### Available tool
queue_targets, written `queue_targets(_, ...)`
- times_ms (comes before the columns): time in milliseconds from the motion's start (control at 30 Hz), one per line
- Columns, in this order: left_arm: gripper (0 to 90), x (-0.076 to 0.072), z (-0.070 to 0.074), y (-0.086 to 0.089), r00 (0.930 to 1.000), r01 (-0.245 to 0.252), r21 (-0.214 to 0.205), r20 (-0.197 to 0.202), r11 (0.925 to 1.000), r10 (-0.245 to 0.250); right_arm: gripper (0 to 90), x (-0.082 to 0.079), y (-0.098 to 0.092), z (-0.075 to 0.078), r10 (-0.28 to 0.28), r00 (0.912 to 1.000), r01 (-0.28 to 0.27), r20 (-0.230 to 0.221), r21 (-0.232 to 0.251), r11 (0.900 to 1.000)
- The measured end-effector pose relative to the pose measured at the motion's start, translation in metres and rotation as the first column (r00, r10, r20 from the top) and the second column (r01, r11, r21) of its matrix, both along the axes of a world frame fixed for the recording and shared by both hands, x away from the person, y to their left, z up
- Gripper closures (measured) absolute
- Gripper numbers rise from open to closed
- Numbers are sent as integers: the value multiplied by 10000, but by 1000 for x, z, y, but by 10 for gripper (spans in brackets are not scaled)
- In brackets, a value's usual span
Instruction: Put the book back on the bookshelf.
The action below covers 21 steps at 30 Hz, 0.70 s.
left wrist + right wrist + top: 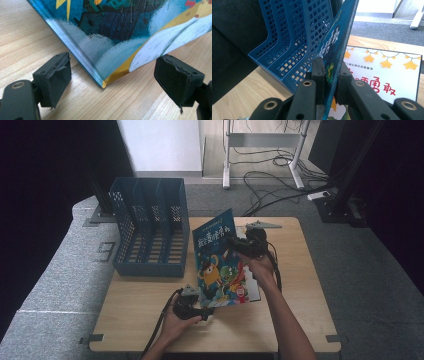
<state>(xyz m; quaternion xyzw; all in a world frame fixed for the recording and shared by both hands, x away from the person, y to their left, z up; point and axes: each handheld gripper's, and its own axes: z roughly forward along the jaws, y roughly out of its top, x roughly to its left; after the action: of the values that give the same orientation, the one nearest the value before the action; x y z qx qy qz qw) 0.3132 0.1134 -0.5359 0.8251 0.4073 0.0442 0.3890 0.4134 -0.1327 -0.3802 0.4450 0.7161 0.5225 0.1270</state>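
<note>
A blue picture book (pixel 217 260) with cartoon monsters on its cover stands tilted up over the wooden table (pixel 290 320). My right gripper (pixel 239 247) is shut on the book's upper right edge, and in the right gripper view its pads (pixel 319 75) press both sides of the cover (pixel 337 42). My left gripper (pixel 209 311) sits low at the book's near left corner. Its jaws stand open (pixel 112 73) with the book's corner (pixel 107 80) between them, and neither pad (pixel 58 75) touches it. I cannot tell whether that corner rests on the table.
A blue perforated file rack (pixel 150 227) with several slots stands at the table's back left, close beside the book (pixel 294 37). A second, white-covered book (pixel 387 75) with yellow stars lies flat under the raised one. Cables and a desk frame lie on the floor beyond.
</note>
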Motion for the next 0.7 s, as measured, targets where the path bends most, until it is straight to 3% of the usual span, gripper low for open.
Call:
queue_targets(133,143,5,2,-2,9997,-216,36,63,9998,216,803,0,-1,2,-45,9997,46,229,-36,10000)
queue_targets(267,153,11,2,-3,9985,-541,-58,102,9985,542,805,-1,-2,6,-203,9971,208,733,-71,9998)
queue_targets(700,156,7,0,-9,9998,-186,-61,98,9998,187,805,-4,-8,3,-128,9941,109,1077,189,9998)
